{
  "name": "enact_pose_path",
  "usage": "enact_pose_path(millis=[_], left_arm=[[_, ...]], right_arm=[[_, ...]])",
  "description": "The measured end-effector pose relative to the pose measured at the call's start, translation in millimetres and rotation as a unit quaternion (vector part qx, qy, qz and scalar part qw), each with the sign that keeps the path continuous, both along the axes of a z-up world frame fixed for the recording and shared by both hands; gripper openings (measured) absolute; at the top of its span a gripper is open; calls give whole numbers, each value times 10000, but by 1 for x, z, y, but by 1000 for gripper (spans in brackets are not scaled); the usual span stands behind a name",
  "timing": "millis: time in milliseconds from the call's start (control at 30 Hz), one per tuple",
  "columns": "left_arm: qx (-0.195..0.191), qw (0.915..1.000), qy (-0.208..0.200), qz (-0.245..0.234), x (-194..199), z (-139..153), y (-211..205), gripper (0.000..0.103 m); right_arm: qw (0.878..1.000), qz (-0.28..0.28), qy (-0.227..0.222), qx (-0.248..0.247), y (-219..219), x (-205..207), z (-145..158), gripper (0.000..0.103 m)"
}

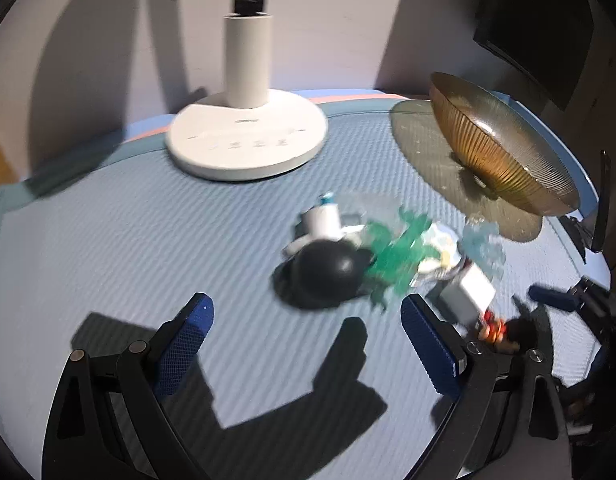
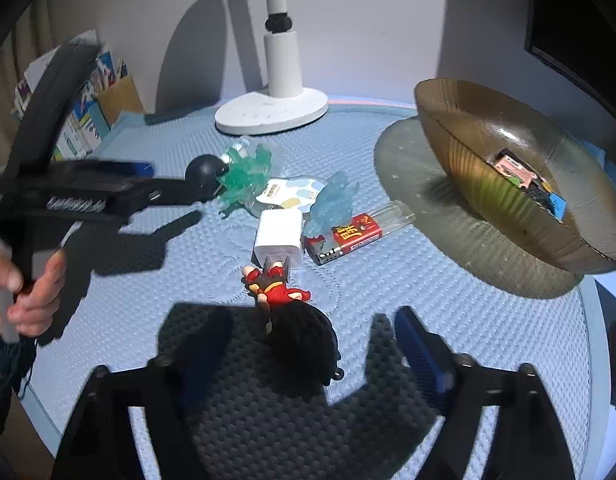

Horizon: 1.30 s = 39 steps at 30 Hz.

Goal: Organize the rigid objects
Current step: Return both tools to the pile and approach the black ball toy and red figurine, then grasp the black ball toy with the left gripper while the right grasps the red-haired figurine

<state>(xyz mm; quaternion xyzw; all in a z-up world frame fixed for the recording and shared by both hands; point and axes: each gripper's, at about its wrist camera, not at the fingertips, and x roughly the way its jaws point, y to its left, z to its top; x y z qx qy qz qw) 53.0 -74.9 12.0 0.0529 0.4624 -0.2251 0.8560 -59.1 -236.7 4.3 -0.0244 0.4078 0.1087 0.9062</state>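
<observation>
A pile of small objects lies on the blue mat: a black ball [image 1: 322, 270] [image 2: 206, 171], a green translucent figure [image 1: 396, 254] [image 2: 244, 178], a pale blue figure [image 2: 334, 200], a white charger [image 2: 278, 236] [image 1: 470, 294], a red lighter [image 2: 350, 236] and a red-dressed doll with black hair [image 2: 292, 316]. A ribbed amber bowl [image 2: 508, 200] [image 1: 504, 148] at the right holds several small items. My left gripper [image 1: 306, 320] is open and empty, just short of the black ball. My right gripper [image 2: 304, 344] is open, its fingers on either side of the doll's hair.
A white lamp base [image 1: 246, 138] [image 2: 272, 112] with its pole stands at the back of the mat. Books and a cardboard box [image 2: 96, 92] stand at the left beyond the mat. The left gripper's body [image 2: 88, 192] and the hand holding it show in the right wrist view.
</observation>
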Motion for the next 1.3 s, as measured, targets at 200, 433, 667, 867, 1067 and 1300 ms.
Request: enact_pose_path(millis=[200, 433, 667, 867, 1067, 1300], left_arm=[[-241, 9995, 64, -215, 12, -6, -11, 63], [-182, 9998, -61, -94, 3, -4, -4, 50], [-299, 9993, -216, 23, -21, 8, 7, 50], [-417, 9986, -309, 84, -45, 24, 11, 50], [-437, 9984, -337, 133, -63, 32, 11, 50], [-298, 9993, 86, 204, -79, 5, 14, 53]], right_arm=[[9998, 128, 73, -103, 4, 9, -6, 56], [9997, 233, 16, -53, 12, 3, -6, 32], [9997, 144, -39, 201, -2, -22, 2, 32], [9990, -51, -240, 361, -19, -37, 18, 32], [9983, -186, -319, 445, -29, -45, 24, 32], [9986, -159, -215, 461, -33, -53, 16, 32]])
